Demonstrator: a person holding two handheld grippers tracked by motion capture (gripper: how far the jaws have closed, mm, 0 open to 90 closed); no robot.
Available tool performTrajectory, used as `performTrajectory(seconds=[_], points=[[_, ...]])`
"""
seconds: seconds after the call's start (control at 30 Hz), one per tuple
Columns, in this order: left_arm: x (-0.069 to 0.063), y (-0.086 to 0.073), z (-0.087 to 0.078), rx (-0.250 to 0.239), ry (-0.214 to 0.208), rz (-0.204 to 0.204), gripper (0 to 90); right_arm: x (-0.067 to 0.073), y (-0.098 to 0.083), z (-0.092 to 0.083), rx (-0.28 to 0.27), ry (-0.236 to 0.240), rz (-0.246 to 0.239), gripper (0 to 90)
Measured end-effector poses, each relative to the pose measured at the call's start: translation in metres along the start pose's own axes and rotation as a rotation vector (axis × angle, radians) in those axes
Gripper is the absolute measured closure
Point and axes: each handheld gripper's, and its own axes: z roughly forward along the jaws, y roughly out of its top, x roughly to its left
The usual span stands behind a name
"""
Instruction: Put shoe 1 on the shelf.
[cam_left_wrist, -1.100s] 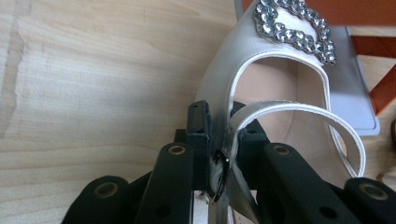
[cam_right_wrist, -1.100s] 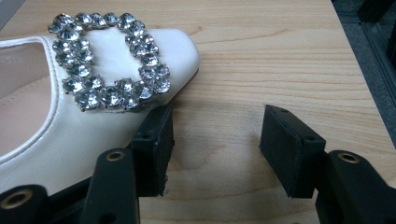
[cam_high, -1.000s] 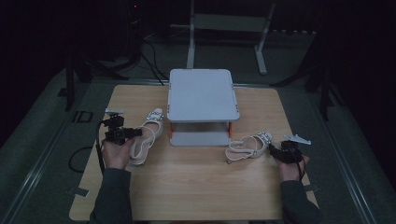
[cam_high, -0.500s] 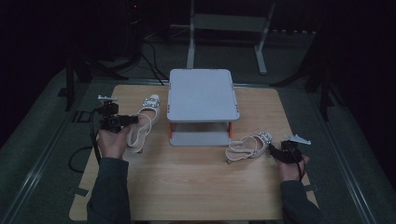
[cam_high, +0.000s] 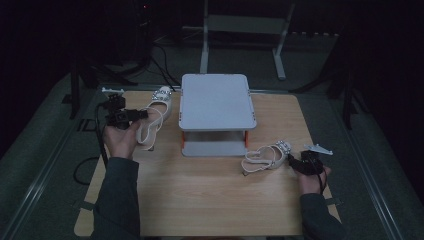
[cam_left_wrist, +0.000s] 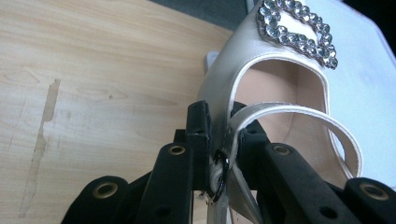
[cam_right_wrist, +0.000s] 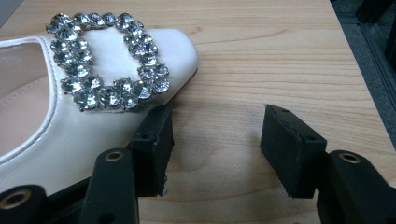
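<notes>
Starting at the left of the bench (cam_high: 200, 200), the left hand-held gripper (cam_high: 142, 114) is closed on the side wall and strap of the left white shoe (cam_high: 156, 111). In the left gripper view the pads (cam_left_wrist: 201, 128) are seen pinching the upper and the strap ring (cam_left_wrist: 221, 175) between them, with almost no gap. The left white shoe (cam_left_wrist: 280, 98) is held at the left side of the bench, just beside the small two-tier rack (cam_high: 216, 102); its jewelled toe points to the far side. Whether its sole is clear of the bench cannot be told for certain from the high view.

At the middle, the rack's top shelf and the lower shelf (cam_high: 214, 148) are both bare.

At the right, the right white shoe (cam_high: 267, 156) lies flat on the bench, near and to the right of the rack. The right hand-held gripper (cam_high: 295, 162) is at its toe with the jaws standing wide apart. In the right gripper view one pad (cam_right_wrist: 156, 140) touches or nearly touches the side of the shoe (cam_right_wrist: 70, 116) below the crystal buckle (cam_right_wrist: 105, 60); nothing is gripped.

The step in hand is judged to be the carrying of the left shoe to the rack. The next move calls for the toe to be raised above the shelf edge, moved right over the top shelf, lowered until the sole is flat, and released only then. The thin strap grip may let the shoe swing.
</notes>
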Motion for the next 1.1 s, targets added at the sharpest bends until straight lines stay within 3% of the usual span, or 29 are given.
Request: performTrajectory(seconds=[0.1, 0.23, 0.37, 0.7, 0.83, 1.1], points=[[-0.007, 0.007, 0.000, 0.000, 0.022, 0.006, 80.1, 0.001, 0.000, 0.000, 0.000, -0.004, -0.001, 43.4], [-0.013, 0.014, 0.001, -0.008, 0.018, 0.002, 80.0, 0.001, 0.000, 0.000, 0.000, -0.004, 0.000, 43.5], [-0.028, 0.027, -0.002, -0.025, 0.019, 0.019, 79.9, 0.001, 0.000, 0.000, -0.001, -0.002, 0.000, 43.4], [-0.058, 0.051, -0.005, -0.053, -0.010, 0.009, 79.8, 0.001, 0.000, 0.000, -0.002, -0.002, 0.002, 43.3], [-0.078, 0.060, 0.002, -0.039, -0.027, 0.016, 79.8, 0.001, 0.000, 0.001, -0.002, -0.003, 0.002, 43.2], [-0.101, 0.068, 0.018, -0.041, -0.049, 0.009, 79.7, 0.000, 0.000, 0.000, 0.000, -0.002, 0.000, 43.1]])
